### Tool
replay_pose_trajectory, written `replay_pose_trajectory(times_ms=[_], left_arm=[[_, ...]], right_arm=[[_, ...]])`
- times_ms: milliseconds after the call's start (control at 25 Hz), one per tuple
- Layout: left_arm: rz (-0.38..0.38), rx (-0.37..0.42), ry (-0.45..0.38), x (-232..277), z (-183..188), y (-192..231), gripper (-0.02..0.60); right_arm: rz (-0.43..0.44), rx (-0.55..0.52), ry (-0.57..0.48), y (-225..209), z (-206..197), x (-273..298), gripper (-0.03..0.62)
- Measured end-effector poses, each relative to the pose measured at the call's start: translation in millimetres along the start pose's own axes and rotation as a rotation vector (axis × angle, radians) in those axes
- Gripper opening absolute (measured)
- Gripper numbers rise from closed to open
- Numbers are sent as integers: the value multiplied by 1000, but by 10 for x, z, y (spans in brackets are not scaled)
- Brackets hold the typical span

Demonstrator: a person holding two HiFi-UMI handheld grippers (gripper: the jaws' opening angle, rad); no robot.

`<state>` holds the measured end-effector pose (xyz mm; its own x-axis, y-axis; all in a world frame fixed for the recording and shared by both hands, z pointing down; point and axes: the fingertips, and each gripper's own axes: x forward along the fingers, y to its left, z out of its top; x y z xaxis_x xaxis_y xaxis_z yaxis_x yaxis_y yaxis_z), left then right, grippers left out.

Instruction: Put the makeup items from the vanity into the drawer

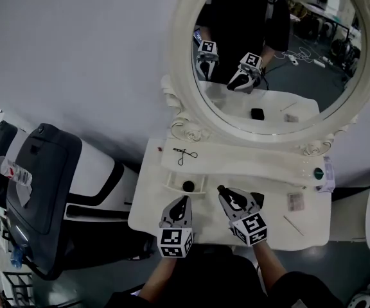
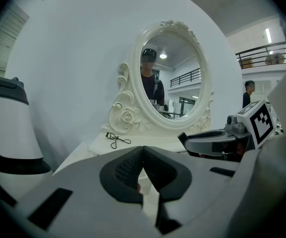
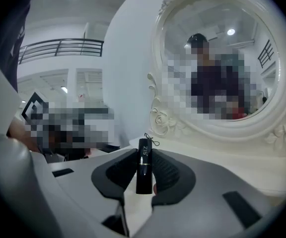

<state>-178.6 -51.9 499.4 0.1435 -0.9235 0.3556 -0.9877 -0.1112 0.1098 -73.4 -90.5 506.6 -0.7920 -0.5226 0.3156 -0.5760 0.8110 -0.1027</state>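
- In the right gripper (image 3: 144, 158): clamped on the lipstick (image 3: 143, 165), pads pressing both sides of the barrel at about mid-length, with the tube upright and its upper end poking out past the tips.
- Probably light, rigid and glossy-smooth, so liable to slip or swivel under a loose squeeze. Best taken across the barrel near the middle, as here, not by the cap alone (which might pull off, at a guess).
- Slim, black and cylindrical, with a thin metallic band around the middle and pale lettering on the upper part.
- In the left gripper (image 2: 143, 153): shut tight, pads together, nothing between them.
- In the head view, side by side above the front of the vanity top (image 1: 148, 197).
- Just beyond the tips: a small open drawer (image 1: 172, 183) with a round dark item (image 1: 188, 186) already inside, and likely the place for the lipstick.
- Farther back, on the raised shelf: an eyelash curler (image 1: 185, 154), not yet put away.
- Off to the right on the top: a small flat piece (image 1: 294, 201), a thin stick (image 1: 293, 224) and a green-capped thing (image 1: 318, 171), all too small to name surely.
- Farthest: the oval mirror (image 1: 184, 63), reflecting both grippers.
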Motion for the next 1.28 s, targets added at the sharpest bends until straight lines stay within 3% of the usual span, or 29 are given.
replay_pose_trajectory(times_ms=[360, 840, 1280], left_arm=[[62, -20, 11, -63, -82, 368, 15], [53, -22, 67, 211, -257, 649, 15], [44, -41, 96, 366, -335, 842, 15]], right_arm=[[79, -57, 27, 271, 24, 423, 104], [136, -136, 111, 396, -106, 1016, 104], [191, -284, 233, 514, -399, 1447, 106]])
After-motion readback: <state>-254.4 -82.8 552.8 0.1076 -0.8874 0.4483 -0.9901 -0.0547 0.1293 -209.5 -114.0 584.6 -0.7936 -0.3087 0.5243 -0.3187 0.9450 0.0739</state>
